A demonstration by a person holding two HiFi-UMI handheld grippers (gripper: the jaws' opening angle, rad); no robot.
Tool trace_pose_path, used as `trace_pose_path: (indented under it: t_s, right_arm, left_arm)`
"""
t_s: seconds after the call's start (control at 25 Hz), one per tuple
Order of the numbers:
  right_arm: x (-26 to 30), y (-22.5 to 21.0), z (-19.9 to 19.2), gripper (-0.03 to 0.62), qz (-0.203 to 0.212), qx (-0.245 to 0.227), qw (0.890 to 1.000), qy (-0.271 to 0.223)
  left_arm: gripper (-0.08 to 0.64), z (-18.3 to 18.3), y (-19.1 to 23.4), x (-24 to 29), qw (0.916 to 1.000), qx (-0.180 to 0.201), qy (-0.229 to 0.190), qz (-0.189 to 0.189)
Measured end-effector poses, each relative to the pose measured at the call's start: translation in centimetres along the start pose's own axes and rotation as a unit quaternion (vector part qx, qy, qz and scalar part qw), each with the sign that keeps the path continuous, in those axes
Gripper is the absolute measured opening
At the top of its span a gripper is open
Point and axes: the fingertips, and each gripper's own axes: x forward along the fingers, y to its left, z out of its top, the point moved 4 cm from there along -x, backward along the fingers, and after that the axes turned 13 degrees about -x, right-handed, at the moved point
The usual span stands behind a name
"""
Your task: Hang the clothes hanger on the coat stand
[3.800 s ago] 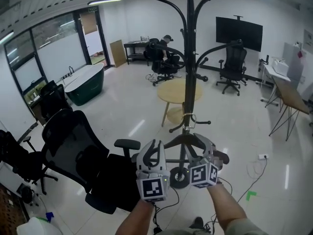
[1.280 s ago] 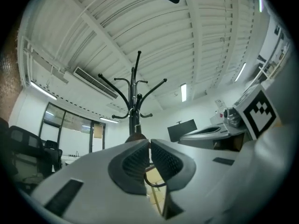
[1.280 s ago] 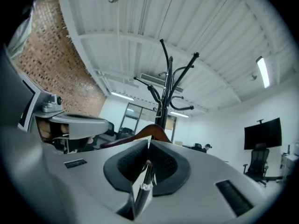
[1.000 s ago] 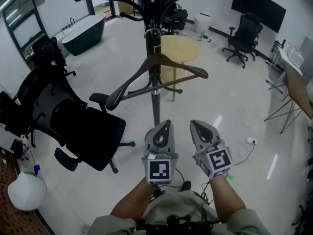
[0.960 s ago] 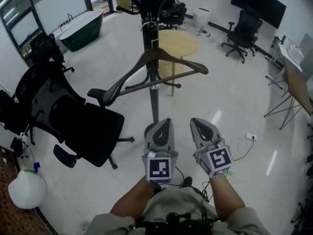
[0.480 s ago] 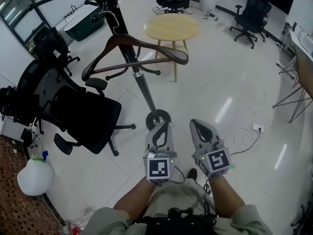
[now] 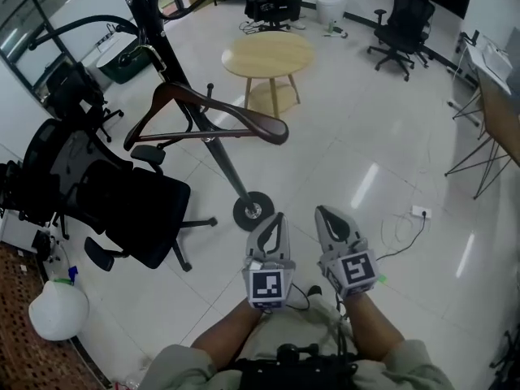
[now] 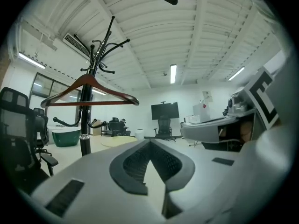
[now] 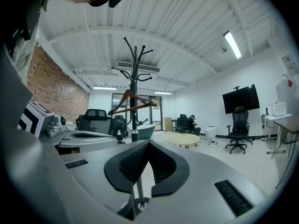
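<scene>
While your one clothes hanger (image 7: 213, 119) hangs on the single coat stand (image 7: 231, 179) at upper left, both grippers, left gripper (image 7: 276, 223) and right gripper (image 7: 327, 216), sit pinched closed and empty at lower centre. One black office chair (image 7: 122, 205) crowds the stand from the frame's left; one round table (image 7: 268, 55) stands at upper centre.

Brown clothes hanger (image 8: 103, 103) on the black coat stand (image 8: 86, 125) — left gripper (image 8: 150, 142) empty, jaws together
</scene>
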Motion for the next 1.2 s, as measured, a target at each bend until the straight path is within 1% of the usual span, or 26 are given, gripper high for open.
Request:
trace_pose_path:
  t_s: [0.16,0.32,0.44,0.6,0.76,0.88,1.08,1.2]
  right_arm:
    - [0.0,0.5,-0.5,0.005,-0.024,-0.006,1.000,0.005]
    - [0.2,1.5,-1.3,0.005,-0.026,-0.001,1.000,0.012]
    - [0.2,1.4,-1.6,0.005,-0.029,0.000,0.999,0.017]
    - [0.2,1.5,-1.8,0.005,-0.025,0.002,0.999,0.022]
    - [-1.3,0.5,-1.2,0.005,-0.030,0.017,0.999,0.028]
    - [-2.4,-0.2,-2.0,0.005,-0.040,0.032,0.998,0.029]
    - [-3.4,0.0,-1.9,0.005,-0.043,0.026,0.998,0.027]
    - [-3.4,0.2,-1.9,0.005,-0.053,0.036,0.998,0.019]
  left_arm:
    - [0.012,-0.4,0.0,0.3,0.9999,0.001,-0.001,-0.014]
    - [0.012,-0.9,0.7,0.2,0.9999,-0.001,0.000,-0.016]
    - [0.012,-0.9,0.7,0.3,0.9998,0.000,-0.003,-0.020]
    - [0.012,-0.7,1.0,0.2,0.9998,-0.003,-0.007,-0.016]
    - [0.012,-0.1,-0.7,0.1,0.9997,0.005,-0.002,-0.025]
    - [0.012,-0.4,-1.7,0.1,0.9995,0.010,0.005,-0.031]
    - [0.012,-0.9,-2.5,-0.5,0.9991,0.020,0.008,-0.038]
    - [0.012,-1.0,-2.5,-0.6,0.9990,0.020,0.009,-0.040]
